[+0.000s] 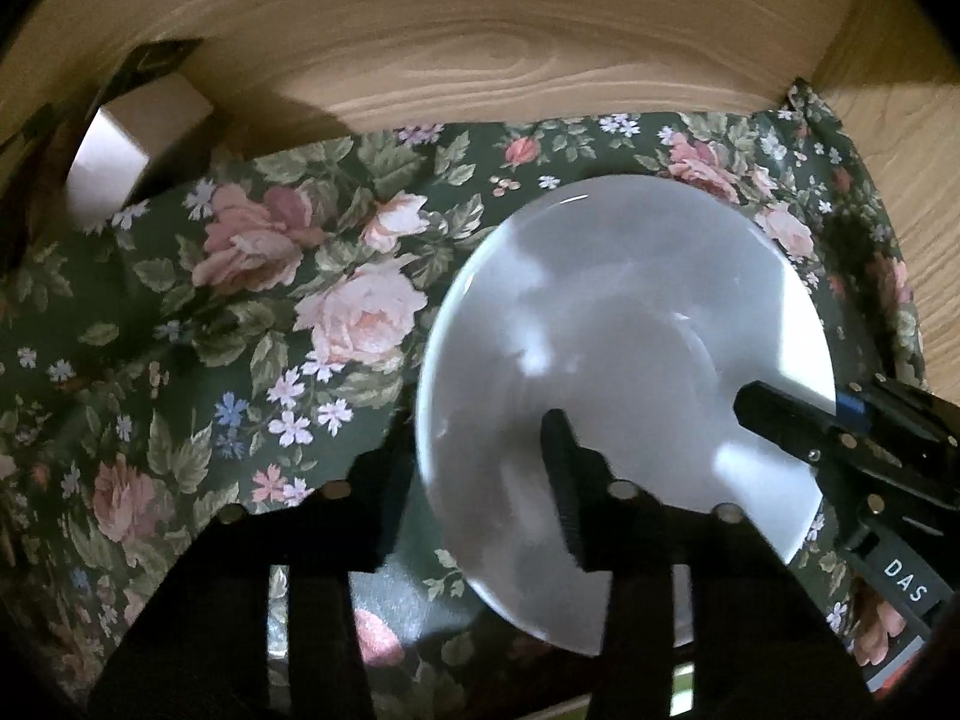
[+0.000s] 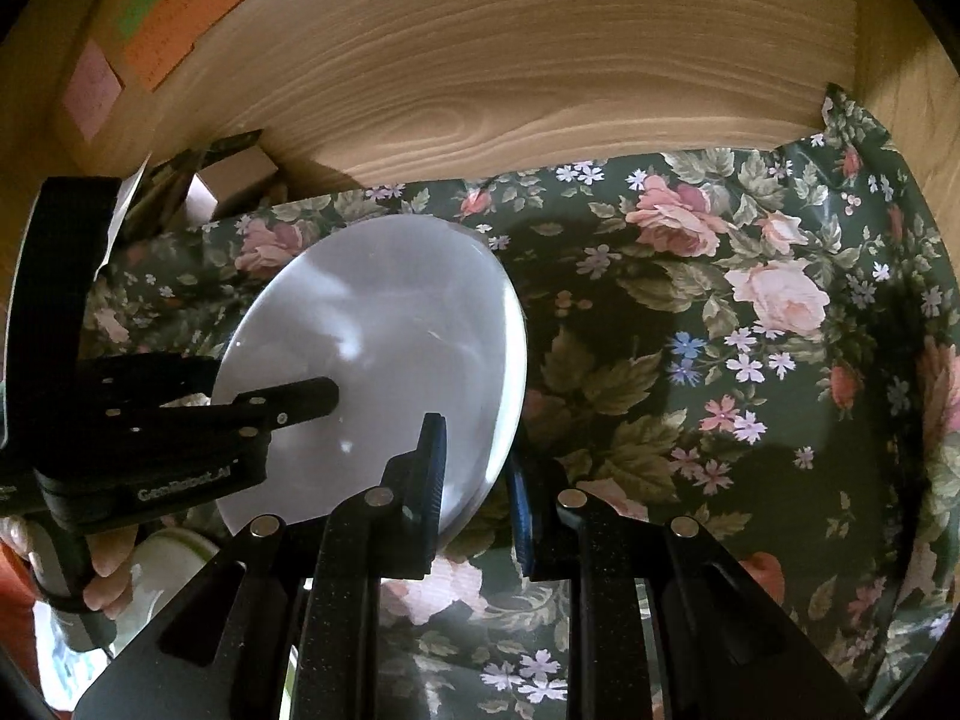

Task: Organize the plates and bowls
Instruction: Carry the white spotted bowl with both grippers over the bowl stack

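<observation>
Both grippers pinch the white plate (image 1: 624, 324) at opposite rims, sharing its weight: left gripper (image 1: 474, 450) and right gripper (image 2: 474, 456) jaws closed on it, tilted above the floral cloth (image 2: 720, 360).

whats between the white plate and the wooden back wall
Only bare floral liner. Both wrist views show it running from the white plate to the wooden back wall.
</observation>
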